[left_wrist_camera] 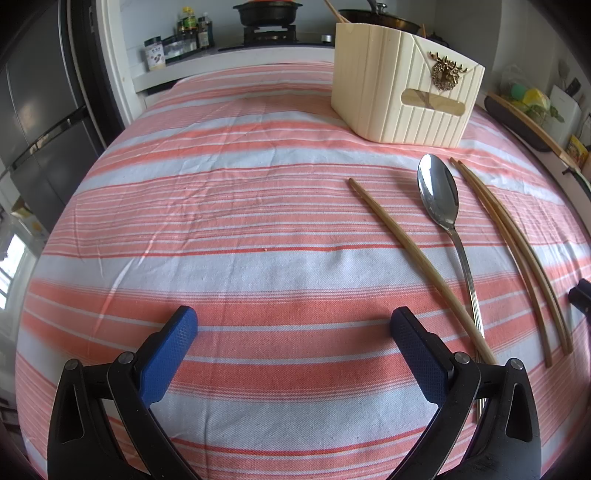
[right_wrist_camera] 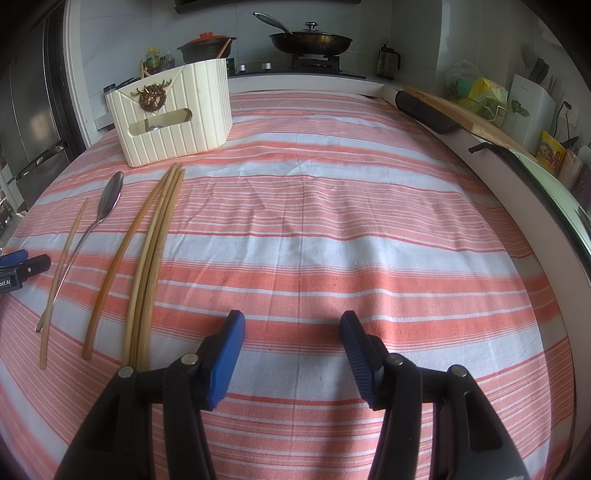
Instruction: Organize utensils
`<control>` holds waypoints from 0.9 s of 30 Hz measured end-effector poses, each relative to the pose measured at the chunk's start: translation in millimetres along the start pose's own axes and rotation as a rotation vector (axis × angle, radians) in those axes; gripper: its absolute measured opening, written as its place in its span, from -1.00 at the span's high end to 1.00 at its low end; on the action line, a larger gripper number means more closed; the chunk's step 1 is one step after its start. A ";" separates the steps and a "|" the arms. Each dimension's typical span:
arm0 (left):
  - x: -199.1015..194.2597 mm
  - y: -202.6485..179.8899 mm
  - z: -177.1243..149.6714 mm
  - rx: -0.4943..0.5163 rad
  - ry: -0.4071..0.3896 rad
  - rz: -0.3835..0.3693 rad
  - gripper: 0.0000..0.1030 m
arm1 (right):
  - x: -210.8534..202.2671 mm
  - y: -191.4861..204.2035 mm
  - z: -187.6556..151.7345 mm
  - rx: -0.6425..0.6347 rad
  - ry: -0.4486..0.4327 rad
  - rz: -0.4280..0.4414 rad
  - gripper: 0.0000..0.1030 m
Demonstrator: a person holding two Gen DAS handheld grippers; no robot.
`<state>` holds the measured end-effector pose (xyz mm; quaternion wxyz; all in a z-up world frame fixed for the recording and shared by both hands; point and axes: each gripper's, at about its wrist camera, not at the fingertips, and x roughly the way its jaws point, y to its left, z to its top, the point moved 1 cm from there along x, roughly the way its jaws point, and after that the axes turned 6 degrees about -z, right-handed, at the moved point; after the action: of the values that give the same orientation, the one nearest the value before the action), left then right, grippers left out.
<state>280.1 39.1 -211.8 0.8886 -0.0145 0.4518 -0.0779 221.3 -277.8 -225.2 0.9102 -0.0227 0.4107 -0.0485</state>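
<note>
A steel spoon [left_wrist_camera: 439, 199] [right_wrist_camera: 110, 195] lies on the striped cloth, bowl toward a cream ribbed utensil box [left_wrist_camera: 402, 88] [right_wrist_camera: 173, 110]. One wooden chopstick [left_wrist_camera: 417, 258] [right_wrist_camera: 62, 280] crosses the spoon's handle. More chopsticks [left_wrist_camera: 517, 251] [right_wrist_camera: 147, 258] lie side by side on the spoon's other side. My left gripper [left_wrist_camera: 293, 325] is open over bare cloth, left of the utensils, with nothing between its blue pads. My right gripper [right_wrist_camera: 292, 325] is also open and holds nothing, to the right of the chopsticks. The left gripper's tip [right_wrist_camera: 22, 264] shows at the frame edge.
The table wears a red and white striped cloth [left_wrist_camera: 240, 221] [right_wrist_camera: 351, 221]. Behind it are a stove with a frying pan [right_wrist_camera: 310, 40] and a pot [left_wrist_camera: 267, 13]. A cutting board [right_wrist_camera: 461, 110] and kitchen clutter line the right counter. A fridge [left_wrist_camera: 40, 122] stands at the left.
</note>
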 end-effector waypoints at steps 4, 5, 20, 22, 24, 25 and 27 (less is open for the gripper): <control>0.1 -0.7 0.0 0.000 0.000 0.000 -0.99 | 0.1 -0.2 0.0 -0.001 0.000 -0.001 -0.06; -0.1 0.6 0.0 0.000 0.000 0.000 -0.99 | 0.1 -0.3 0.1 0.000 0.000 0.000 -0.06; 0.0 -0.4 0.0 0.000 0.000 0.000 -0.99 | 0.0 -0.4 -0.5 -0.003 -0.001 -0.003 -0.06; -0.1 0.7 0.1 0.000 0.000 0.000 -0.99 | 0.1 -0.2 -0.5 -0.003 -0.001 -0.004 -0.06; 0.0 -0.1 0.0 0.000 -0.001 0.000 -0.99 | 0.2 0.1 -0.6 -0.004 -0.001 -0.005 -0.06; 0.1 -0.5 0.0 0.000 -0.001 0.000 -0.99 | 0.2 0.1 -0.7 -0.004 -0.001 -0.005 -0.06; 0.1 -0.5 0.0 0.000 -0.001 0.000 -0.99 | 0.1 -0.1 -0.7 -0.005 -0.001 -0.006 -0.06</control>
<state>280.0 38.5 -211.8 0.8887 -0.0146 0.4515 -0.0779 220.8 -277.9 -225.8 0.9103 -0.0265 0.4101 -0.0502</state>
